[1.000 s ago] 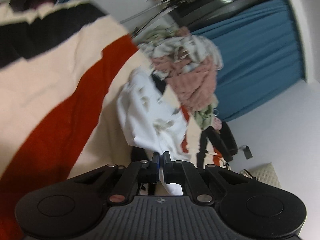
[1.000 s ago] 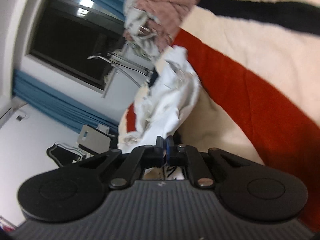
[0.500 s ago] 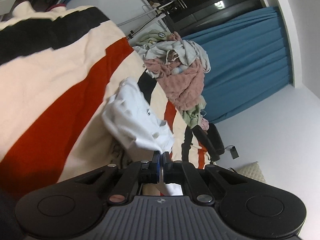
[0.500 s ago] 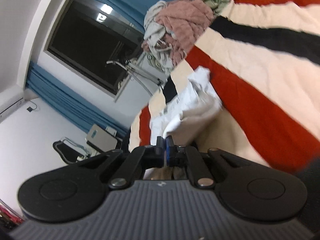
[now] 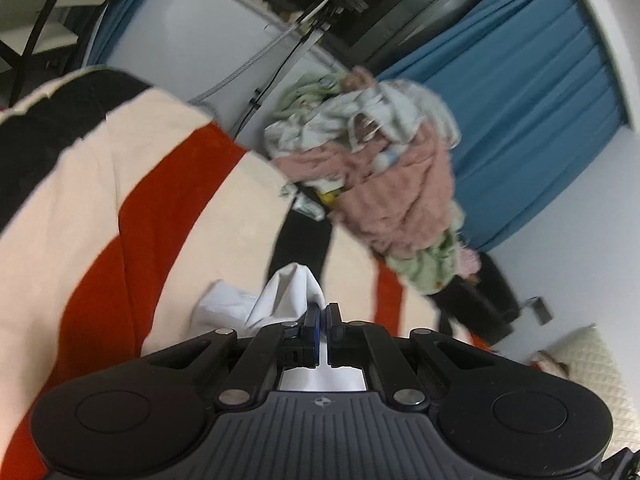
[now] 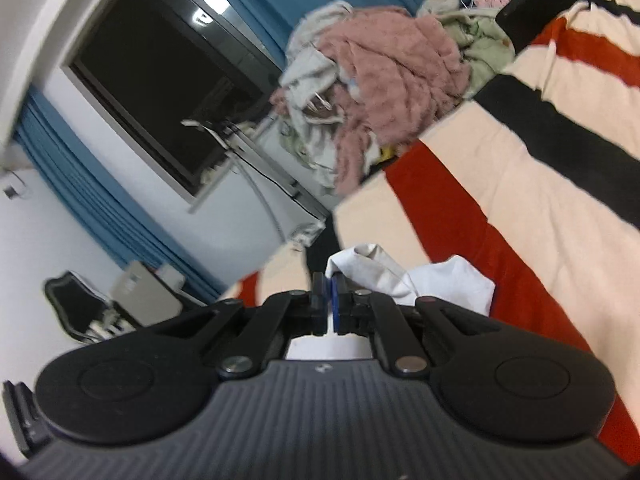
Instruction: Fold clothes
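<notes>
Since the earlier frames the white garment [image 5: 288,300] has been drawn back across the striped blanket [image 5: 168,216]. It lay spread well out ahead of the jaws, close to the pile of unfolded clothes [image 5: 384,168]. Now it is bunched right at both sets of fingertips and well apart from that pile.

Seen from the left wrist, the left gripper [image 5: 323,316] has its jaws nearly together, pinching a fold of the white cloth. The cloth rises in a small peak just ahead of the tips and trails off to the left over the blanket's red stripe. From the right wrist, the right gripper [image 6: 330,290] is likewise clamped narrow on the white garment [image 6: 440,280], and the loose fabric spills to the right of its tips.

Judging progress: one piece is in hand and partway through a fold. It still looks crumpled rather than flat, so the fold is not finished. The pile of unfolded clothes [image 6: 384,80] at the far end of the blanket looks untouched, so most of the task remains.

The garment's long axis cannot be fixed with certainty, but the held edge seems to run sideways between the two grippers, across the blanket's stripes.
</notes>
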Demonstrator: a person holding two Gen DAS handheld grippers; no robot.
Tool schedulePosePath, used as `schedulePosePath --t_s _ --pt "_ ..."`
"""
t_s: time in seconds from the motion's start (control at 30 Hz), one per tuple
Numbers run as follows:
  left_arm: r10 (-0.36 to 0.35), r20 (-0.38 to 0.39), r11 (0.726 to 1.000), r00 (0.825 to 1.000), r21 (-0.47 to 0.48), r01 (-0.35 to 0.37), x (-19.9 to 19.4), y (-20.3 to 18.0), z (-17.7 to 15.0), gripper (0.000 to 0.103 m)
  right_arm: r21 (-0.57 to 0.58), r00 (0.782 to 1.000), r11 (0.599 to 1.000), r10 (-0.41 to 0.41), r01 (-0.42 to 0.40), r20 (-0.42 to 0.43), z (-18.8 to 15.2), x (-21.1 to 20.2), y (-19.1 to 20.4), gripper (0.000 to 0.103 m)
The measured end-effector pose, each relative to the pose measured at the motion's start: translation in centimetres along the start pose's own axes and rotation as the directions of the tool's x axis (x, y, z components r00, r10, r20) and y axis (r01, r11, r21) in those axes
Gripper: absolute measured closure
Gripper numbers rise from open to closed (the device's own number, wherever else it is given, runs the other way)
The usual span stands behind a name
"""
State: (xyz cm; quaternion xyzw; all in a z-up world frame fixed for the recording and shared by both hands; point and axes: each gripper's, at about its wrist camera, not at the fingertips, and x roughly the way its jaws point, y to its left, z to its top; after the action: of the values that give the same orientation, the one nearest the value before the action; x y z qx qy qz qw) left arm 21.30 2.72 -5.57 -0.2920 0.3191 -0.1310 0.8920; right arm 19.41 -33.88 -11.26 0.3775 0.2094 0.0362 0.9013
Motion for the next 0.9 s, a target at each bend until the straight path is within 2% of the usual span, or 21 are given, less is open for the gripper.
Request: schedulePosePath --t_s 0.2,0.3,0.37,0.43,0.47,0.5,0.53,0.57,0.6,0.67,0.73,0.77,0.8,0.87,0.9 --pt "0.066 0.071 0.993 0.995 0.088 -0.072 4.2 1.6 -0.1 0.103 0.107 0.999 0.994 -0.036 0.038 -0.021 -1.7 4.7 -4.9 0.097" --pt "0.047 0.023 0.994 0.999 0.101 -0.049 5.9 2.5 0.3 0.102 0.125 0.998 0.99 -0.058 0.062 -0.036 -1.6 6.2 -5.8 0.095" --pt "0.065 0.006 0.986 0.998 0.155 -0.065 6.7 2.6 0.1 0.098 0.109 0.997 0.992 -0.062 0.068 -0.053 -1.6 6.8 -5.9 0.095" --pt "0.075 0.004 0.978 0.997 0.196 -0.074 6.8 2.5 -0.2 0.089 0.057 0.993 0.995 -0.077 0.082 -0.087 -1.4 7.3 -5.6 0.092" --pt "0.064 -0.005 0.976 0.998 0.21 -0.061 6.7 2.5 -0.3 0.082 0.052 0.993 0.996 -0.07 0.075 -0.099 -1.3 7.4 -5.6 0.085" --pt "0.048 -0.009 0.975 0.999 0.217 -0.045 6.5 2.4 -0.3 0.066 0.053 0.992 0.997 -0.056 0.062 -0.109 -1.1 7.4 -5.5 0.063" --pt "0.033 -0.012 0.974 0.999 0.223 -0.029 6.2 2.4 -0.4 0.054 0.054 0.994 0.998 -0.032 0.038 -0.108 -1.0 7.1 -5.3 0.048" --pt "0.027 -0.007 0.972 1.0 0.232 -0.025 5.8 2.4 -0.5 0.05 0.056 0.995 0.998 0.001 0.005 -0.101 -1.0 6.7 -4.9 0.024" --pt "0.024 0.001 0.97 1.0 0.242 -0.023 5.5 2.3 -0.6 0.046 0.051 0.996 0.998 0.025 -0.021 -0.089 -0.9 6.2 -4.6 0.018" --pt "0.026 -0.01 0.963 1.0 0.267 -0.023 5.3 2.3 -1.0 0.045 0.006 0.998 0.999 0.041 -0.041 -0.054 -0.8 4.9 -3.6 0.019" --pt "0.021 -0.024 0.959 0.999 0.282 -0.014 5.5 2.3 -1.3 0.048 -0.049 0.999 0.998 0.027 -0.028 -0.025 -0.8 4.0 -3.1 0.02" --pt "0.018 -0.031 0.957 0.999 0.29 -0.008 5.7 2.3 -1.6 0.048 -0.079 1.0 0.997 -0.001 0.0 -0.016 -0.9 3.6 -3.1 0.025" --pt "0.015 -0.038 0.955 0.999 0.298 -0.003 5.8 2.4 -1.8 0.049 -0.109 0.999 0.993 -0.042 0.041 -0.009 -1.0 3.3 -3.1 0.038" --pt "0.023 -0.051 0.953 0.998 0.304 -0.006 6.4 2.6 -2.2 0.066 -0.15 0.992 0.982 -0.122 0.119 -0.014 -1.4 3.1 -3.8 0.052" --pt "0.03 -0.059 0.952 0.998 0.305 -0.011 6.8 2.7 -2.3 0.079 -0.161 0.989 0.977 -0.148 0.141 -0.027 -1.6 3.1 -4.3 0.055"
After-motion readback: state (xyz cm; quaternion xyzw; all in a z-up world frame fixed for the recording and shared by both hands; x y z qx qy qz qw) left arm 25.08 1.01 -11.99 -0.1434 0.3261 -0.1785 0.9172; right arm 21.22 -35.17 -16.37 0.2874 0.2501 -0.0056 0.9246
